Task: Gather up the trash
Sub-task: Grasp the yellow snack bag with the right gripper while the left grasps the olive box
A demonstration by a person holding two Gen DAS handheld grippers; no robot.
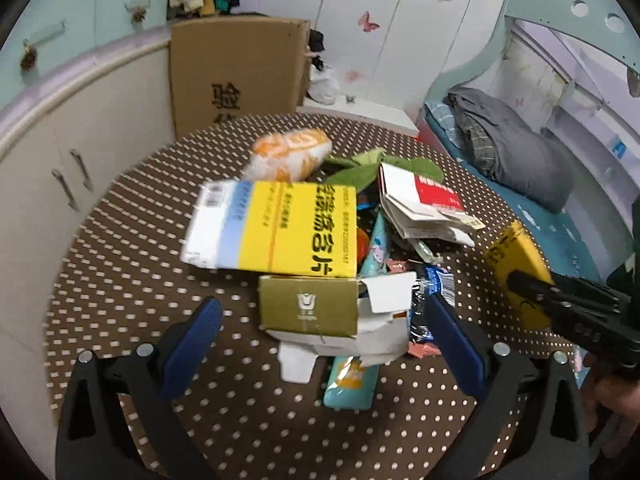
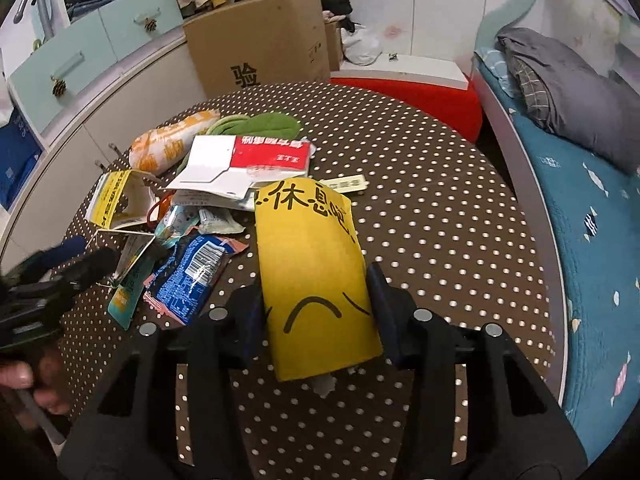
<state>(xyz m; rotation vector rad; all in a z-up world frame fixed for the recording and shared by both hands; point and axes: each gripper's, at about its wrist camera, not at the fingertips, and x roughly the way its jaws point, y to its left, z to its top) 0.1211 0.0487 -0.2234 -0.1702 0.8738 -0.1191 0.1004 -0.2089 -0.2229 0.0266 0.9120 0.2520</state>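
Observation:
A heap of trash lies on the round brown dotted table (image 1: 120,280). In the left wrist view my left gripper (image 1: 322,304) stands open, its blue pads on either side of a gold box (image 1: 308,308) with torn white flaps, not touching it. Behind it lie a yellow and white box (image 1: 272,232), an orange bag (image 1: 288,152) and a red and white box (image 1: 424,200). In the right wrist view my right gripper (image 2: 316,284) is shut on a yellow carton (image 2: 312,248) with black writing, both pads pressed against its sides. A blue wrapper (image 2: 192,276) lies to its left.
A big cardboard box (image 2: 260,40) stands behind the table beside white cabinets (image 1: 48,184). A red stool (image 2: 420,100) and a bed with a grey blanket (image 2: 580,92) are on the right. A person's hand (image 2: 36,384) holds the left gripper (image 2: 80,268).

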